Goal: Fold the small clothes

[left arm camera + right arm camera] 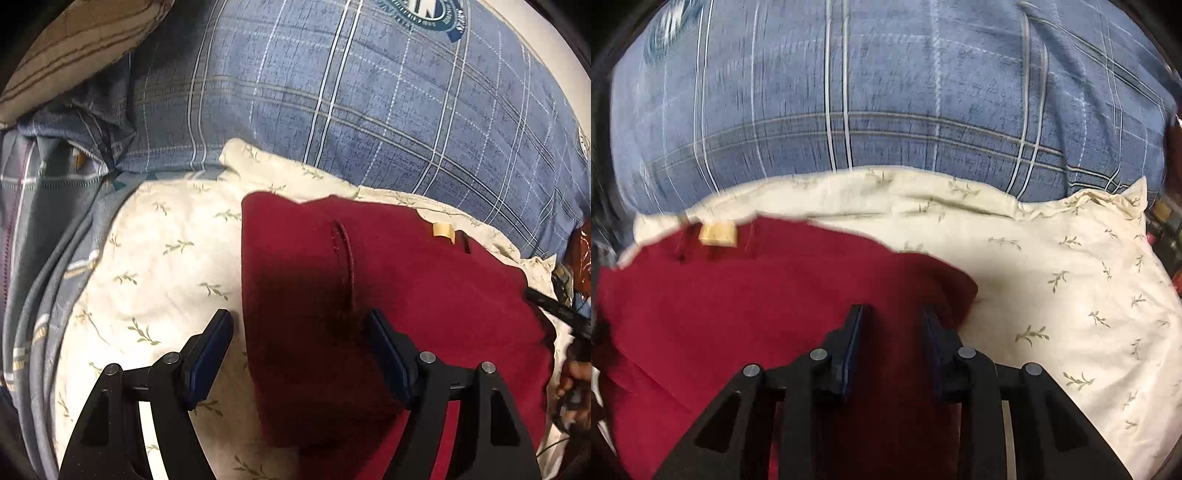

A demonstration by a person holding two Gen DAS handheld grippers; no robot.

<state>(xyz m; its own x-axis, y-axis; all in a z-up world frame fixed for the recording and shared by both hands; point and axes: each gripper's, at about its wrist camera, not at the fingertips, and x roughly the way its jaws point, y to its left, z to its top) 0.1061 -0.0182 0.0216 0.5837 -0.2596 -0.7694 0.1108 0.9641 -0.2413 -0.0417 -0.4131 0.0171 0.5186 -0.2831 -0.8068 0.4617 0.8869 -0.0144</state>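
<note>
Red garment (388, 295), a small knit-looking piece, lies spread on a cream pillow printed with little leaf sprigs (155, 258), which rests on a bed covered in blue plaid bedding (332, 110).

Nearest in the left wrist view, the left tool (299, 321) stands wide and holds nothing: its left finger is over the cream pillow just beside the garment's left edge, its right finger over the red cloth, so that edge runs between them. In the right wrist view the right tool (892, 314) is much narrower, its two fingers over the cloth near the garment's rounded right corner; dark red fabric shows in the gap, but the picture is blurred and I cannot tell whether the pads press on it.

I judge the garment to be light and limp. It will sag and drape from wherever it is lifted and keep no shape of its own. The matte weave looks unlikely to slip from rubber pads, and nothing about it seems fragile. The pillow beneath is soft too, so a pinch pushed down hard may catch the pillowcase as well.

Further along, a stitched seam (343, 251) runs down the cloth, and a small tan label (442, 231) sits at the far edge. The best holds look to be the side edges and corners, one per tool, taking only the red layer.

Beyond lies the plaid bedding, with a striped cushion (74, 48) at far left.
</note>
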